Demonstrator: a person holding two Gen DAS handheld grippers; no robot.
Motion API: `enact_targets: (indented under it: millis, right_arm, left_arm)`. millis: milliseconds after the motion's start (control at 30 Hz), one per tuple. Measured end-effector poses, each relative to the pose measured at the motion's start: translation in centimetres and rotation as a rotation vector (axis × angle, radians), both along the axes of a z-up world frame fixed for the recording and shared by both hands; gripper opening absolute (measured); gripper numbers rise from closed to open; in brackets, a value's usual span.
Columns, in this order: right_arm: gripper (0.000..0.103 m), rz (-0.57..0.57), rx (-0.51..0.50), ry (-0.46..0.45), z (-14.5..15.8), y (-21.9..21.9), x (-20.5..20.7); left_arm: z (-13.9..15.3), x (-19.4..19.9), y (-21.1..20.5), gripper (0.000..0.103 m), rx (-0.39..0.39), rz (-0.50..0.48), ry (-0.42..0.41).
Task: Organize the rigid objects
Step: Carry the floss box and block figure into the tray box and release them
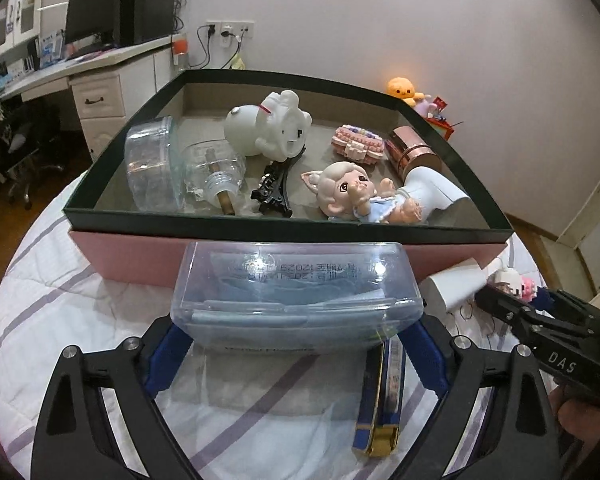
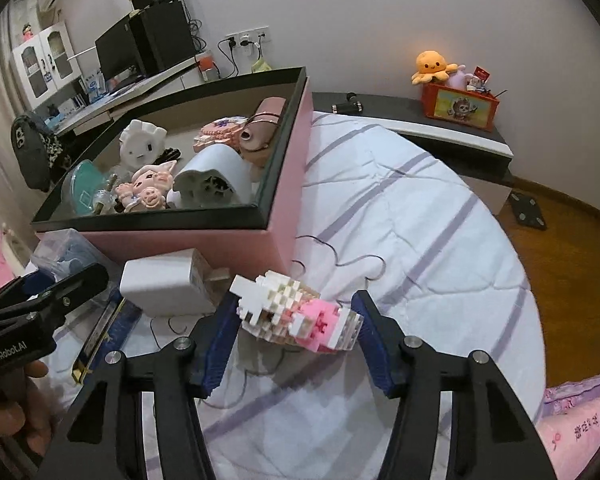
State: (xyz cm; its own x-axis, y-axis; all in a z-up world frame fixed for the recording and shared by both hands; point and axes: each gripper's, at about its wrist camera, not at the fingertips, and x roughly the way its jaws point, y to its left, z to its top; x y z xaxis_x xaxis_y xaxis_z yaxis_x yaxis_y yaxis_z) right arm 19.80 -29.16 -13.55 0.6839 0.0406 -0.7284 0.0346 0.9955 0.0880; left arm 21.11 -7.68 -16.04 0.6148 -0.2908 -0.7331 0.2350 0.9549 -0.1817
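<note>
A clear plastic box lies on the bed in front of the pink storage box. My left gripper is shut on it, a blue pad against each short side. In the right wrist view my right gripper is shut on a white and pink brick figure just above the quilt. The pink storage box holds a white figurine, a doll, a white hairdryer and other pieces.
A white charger with a thin cable and a flat blue and gold case lie on the striped quilt between the grippers. A desk with a monitor stands far left. An orange plush sits on a side shelf.
</note>
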Motion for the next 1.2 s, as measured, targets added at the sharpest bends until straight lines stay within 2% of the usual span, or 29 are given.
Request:
enact_targets:
  millis: [367,667,800,1000,1200]
  right_arm:
    - [0.057,-0.018,0.012,-0.045,2.2,0.4,-3.8]
    - [0.057,0.064,0.011,-0.121,6.1,3.7,-5.3]
    - [0.057,0.108,-0.010,-0.163,8.3,5.5,-4.0]
    - [0.057,0.153,-0.007,-0.199,11.1,6.9,0.1]
    - [0.058,0.147,0.017,-0.178,11.5,6.8,5.1]
  left_arm:
    - [2.4,-3.3,2.3,0.094,-0.018,0.011,-0.052]
    - [5.7,-5.7,5.1,0.094,-0.020,0.024,-0.112]
    - [7.8,-5.1,6.2,0.094,-0.022,0.036,-0.159]
    - [11.3,-1.6,6.2,0.094,-0.024,0.036,-0.237]
    - [11.9,3.3,4.7,0.094,-0.009,0.023,-0.238]
